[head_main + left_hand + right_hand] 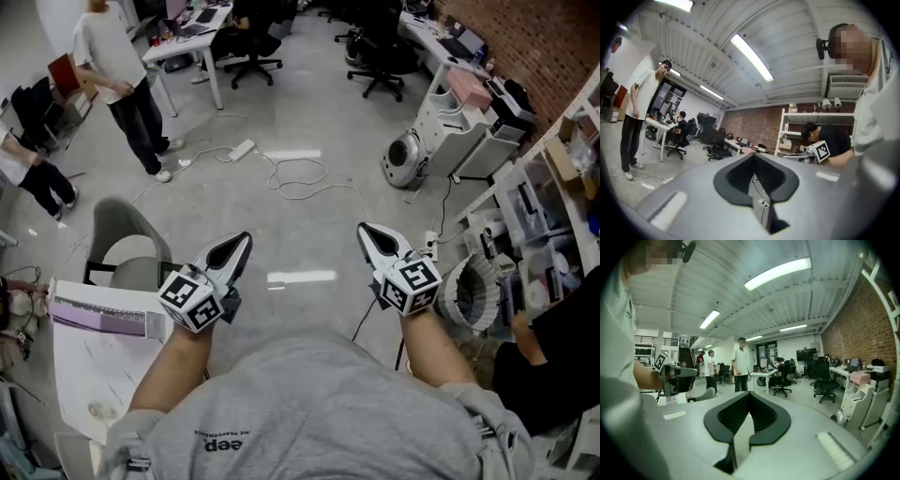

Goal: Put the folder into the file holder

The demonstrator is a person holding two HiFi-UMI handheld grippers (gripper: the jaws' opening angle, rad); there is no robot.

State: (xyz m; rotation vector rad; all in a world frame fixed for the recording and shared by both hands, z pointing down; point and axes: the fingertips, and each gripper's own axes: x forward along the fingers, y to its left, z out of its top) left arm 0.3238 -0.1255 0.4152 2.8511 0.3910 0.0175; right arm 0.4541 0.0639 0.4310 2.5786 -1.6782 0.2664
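Head view shows both grippers held up in front of the person, pointing out over the shiny grey floor (pixel 300 202). The left gripper (pixel 246 237) has its two jaws pressed together with nothing in them, and the left gripper view shows the same: the left gripper (pixel 753 155) has its tips touching and only the room shows behind them. The right gripper (pixel 364 229) is also closed and empty. In the right gripper view the tips of the right gripper (pixel 749 393) meet, and the pale strip below them looks like floor seen through the gap. Down at the left, on the white table (pixel 94 394), lies a flat purple and white thing (pixel 98 317) with a thick white edge. I think this is the folder, but I am not sure. It sits just beside the left arm, lower than the left gripper and off to its left, and well apart from the right gripper. Neither gripper points at it. I cannot find the file holder in any view. A folder like this is probably light, thin and bendy, with a smooth cover that could slip. A good place to pinch it would be a free edge near the stiffer spine.
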